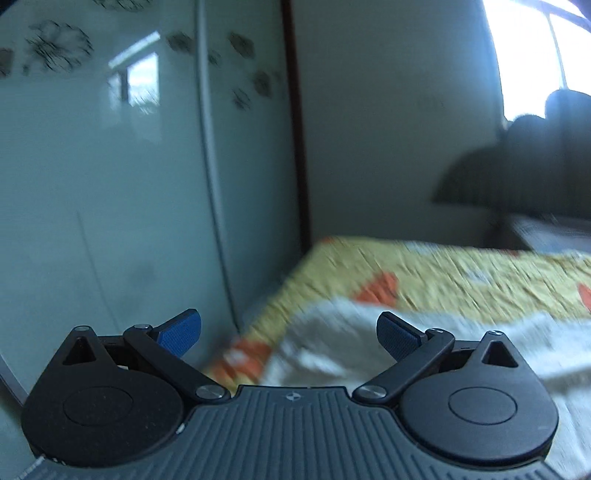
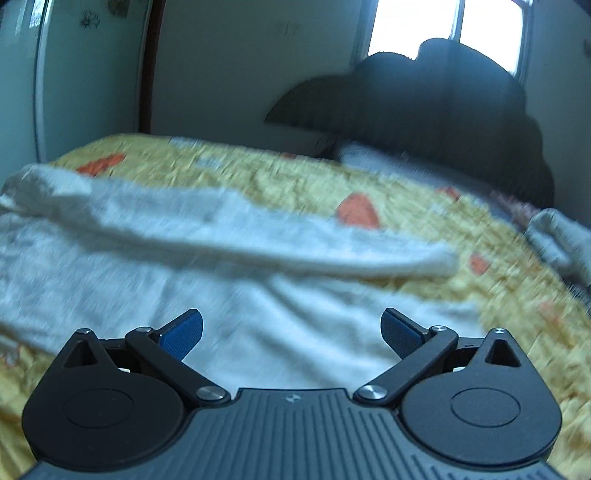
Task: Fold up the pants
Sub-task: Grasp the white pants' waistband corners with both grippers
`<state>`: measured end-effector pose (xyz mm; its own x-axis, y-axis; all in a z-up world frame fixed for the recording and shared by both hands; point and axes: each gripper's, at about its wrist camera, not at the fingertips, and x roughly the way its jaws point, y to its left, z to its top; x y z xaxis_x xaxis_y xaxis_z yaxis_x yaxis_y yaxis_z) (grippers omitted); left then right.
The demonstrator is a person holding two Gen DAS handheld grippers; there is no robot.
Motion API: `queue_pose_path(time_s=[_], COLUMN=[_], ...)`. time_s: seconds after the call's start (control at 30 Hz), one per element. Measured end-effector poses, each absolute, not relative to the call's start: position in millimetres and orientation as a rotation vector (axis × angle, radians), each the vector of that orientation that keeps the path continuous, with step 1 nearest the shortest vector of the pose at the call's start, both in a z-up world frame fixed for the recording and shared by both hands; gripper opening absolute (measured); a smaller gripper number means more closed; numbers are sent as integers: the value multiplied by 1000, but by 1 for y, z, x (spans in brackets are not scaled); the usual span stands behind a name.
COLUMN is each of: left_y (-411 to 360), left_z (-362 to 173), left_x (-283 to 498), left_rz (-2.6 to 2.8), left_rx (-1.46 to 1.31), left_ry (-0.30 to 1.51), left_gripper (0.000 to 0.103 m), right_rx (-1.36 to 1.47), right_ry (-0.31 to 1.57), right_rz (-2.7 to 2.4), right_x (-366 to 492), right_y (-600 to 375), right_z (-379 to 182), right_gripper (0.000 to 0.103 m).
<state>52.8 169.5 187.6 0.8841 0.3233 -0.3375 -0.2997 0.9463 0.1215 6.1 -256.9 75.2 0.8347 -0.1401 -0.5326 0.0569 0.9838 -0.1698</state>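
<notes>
White pants (image 2: 207,254) lie spread on a yellow bed cover (image 2: 280,177) with orange patches. One long leg stretches to the right, and a wider part lies nearer to me. My right gripper (image 2: 291,328) is open and empty, just above the near part of the pants. In the left wrist view the pants (image 1: 340,339) lie at the bed's left corner. My left gripper (image 1: 288,330) is open and empty, above the bed's left edge and the near end of the pants. Both views are blurred by motion.
A pale glass wardrobe door (image 1: 110,184) with flower prints stands close on the left of the bed. A dark headboard (image 2: 424,107) and a pillow (image 2: 388,158) are at the far end under a bright window (image 2: 443,22). A grey cloth (image 2: 557,236) lies at the right edge.
</notes>
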Motion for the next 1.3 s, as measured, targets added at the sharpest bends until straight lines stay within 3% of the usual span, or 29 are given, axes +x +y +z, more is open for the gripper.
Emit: queue_pose_path(time_s=[0.17,0.53,0.77,1.3], left_y=[212,284,308,318], left_z=[220,225,187,53], left_x=[79,171,238,371], left_rz=[315,292,134,-144], left_rx=[54,-219,-345,-627], left_ry=[274,351,548,966], left_gripper=[103,103,102,102], right_rx=[-186,-267,-182,-278], right_ry=[446,324,346,504], right_rz=[-178,-301,-134,292], right_x=[15,52,95,190], right_y=[-294,-341,-317,-164], right_z=[114,159,158,101], right_gripper=[103,103,103,103])
